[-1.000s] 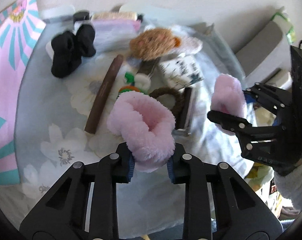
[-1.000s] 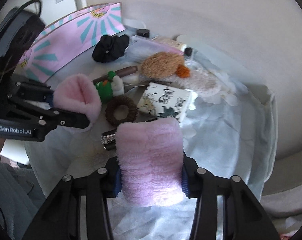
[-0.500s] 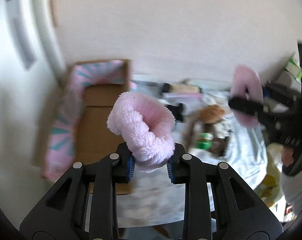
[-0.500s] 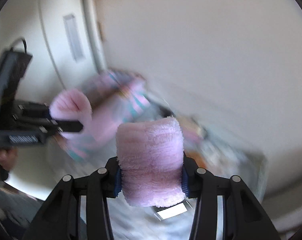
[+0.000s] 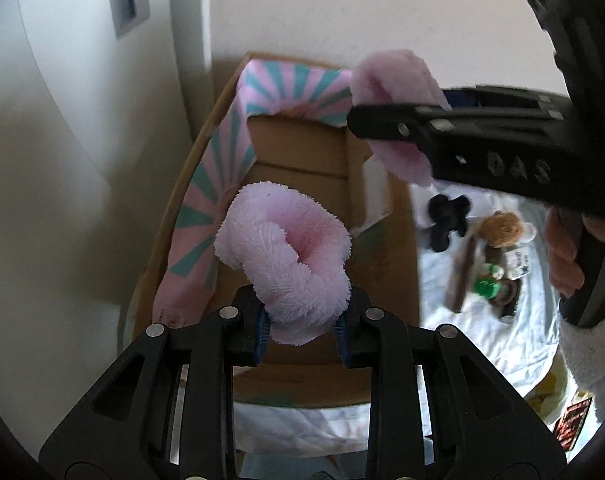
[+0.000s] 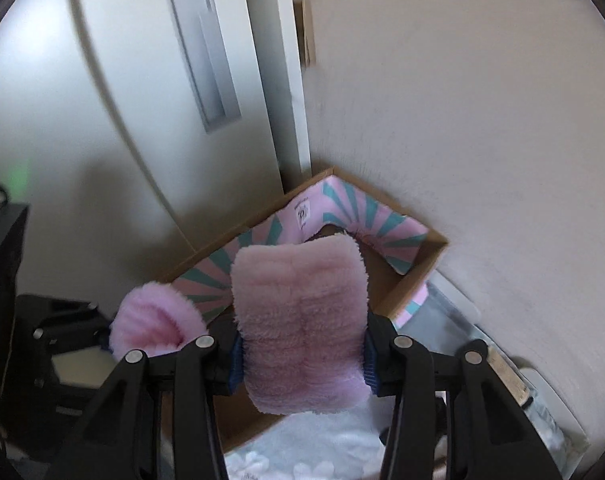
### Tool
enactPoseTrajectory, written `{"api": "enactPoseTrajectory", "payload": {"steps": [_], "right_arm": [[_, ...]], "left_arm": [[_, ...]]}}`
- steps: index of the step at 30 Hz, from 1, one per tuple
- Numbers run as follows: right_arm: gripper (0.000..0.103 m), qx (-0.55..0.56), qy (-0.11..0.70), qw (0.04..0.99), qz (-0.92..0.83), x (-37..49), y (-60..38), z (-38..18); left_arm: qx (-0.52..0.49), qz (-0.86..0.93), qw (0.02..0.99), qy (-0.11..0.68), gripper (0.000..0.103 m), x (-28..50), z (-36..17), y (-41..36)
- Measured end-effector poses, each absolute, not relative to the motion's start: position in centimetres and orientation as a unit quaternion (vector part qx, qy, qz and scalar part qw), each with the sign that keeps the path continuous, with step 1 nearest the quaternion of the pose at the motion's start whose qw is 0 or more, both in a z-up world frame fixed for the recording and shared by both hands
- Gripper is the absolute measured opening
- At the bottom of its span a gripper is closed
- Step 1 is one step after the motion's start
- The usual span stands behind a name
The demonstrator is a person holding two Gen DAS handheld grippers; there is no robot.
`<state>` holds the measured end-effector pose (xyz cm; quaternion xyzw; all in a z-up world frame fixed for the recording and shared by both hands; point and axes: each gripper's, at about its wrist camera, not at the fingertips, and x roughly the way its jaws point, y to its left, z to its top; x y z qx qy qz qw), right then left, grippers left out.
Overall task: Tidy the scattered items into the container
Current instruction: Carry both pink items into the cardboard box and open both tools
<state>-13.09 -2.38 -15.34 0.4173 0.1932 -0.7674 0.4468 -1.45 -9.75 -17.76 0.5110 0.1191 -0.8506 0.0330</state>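
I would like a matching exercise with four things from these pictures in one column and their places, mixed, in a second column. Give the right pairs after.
Things:
1. cardboard box
2. curled pink fluffy slipper
3. flat-looking pink fluffy slipper
4. black scrunchie

Places:
A. lying on the white cloth
B. between the left gripper fingers
C. in the corner by the wall
D. between the right gripper fingers

Pairs: 1-C, 2-B, 3-D, 4-A
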Motion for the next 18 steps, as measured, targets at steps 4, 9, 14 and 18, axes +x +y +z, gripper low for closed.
{"api": "enactPoseTrajectory", "payload": {"steps": [4, 9, 14, 18], "right_arm": [[0.042, 0.449, 0.203, 0.428, -0.758, -14.5, -4.6, -17.9], [0.042, 0.474, 0.208, 0.412, -0.750, -16.3, -6.6, -20.1], [0.044, 0.485, 0.213, 0.408, -0.744, -17.0, -7.7, -21.1], [0.064, 0.494, 0.223, 0.398, -0.740, -17.4, -8.1, -21.6]], "left_arm": [[0.524, -0.841, 0.027, 0.132, 0.023, -1.8, -19.1, -10.6], [0.533, -0.835, 0.017, 0.135, 0.023, -2.8, -20.8, -11.6], [0.543, -0.824, 0.010, 0.163, 0.059, -3.3, -21.6, -12.7], [0.544, -0.821, 0.003, 0.176, 0.071, -3.4, -21.6, -12.7]]}}
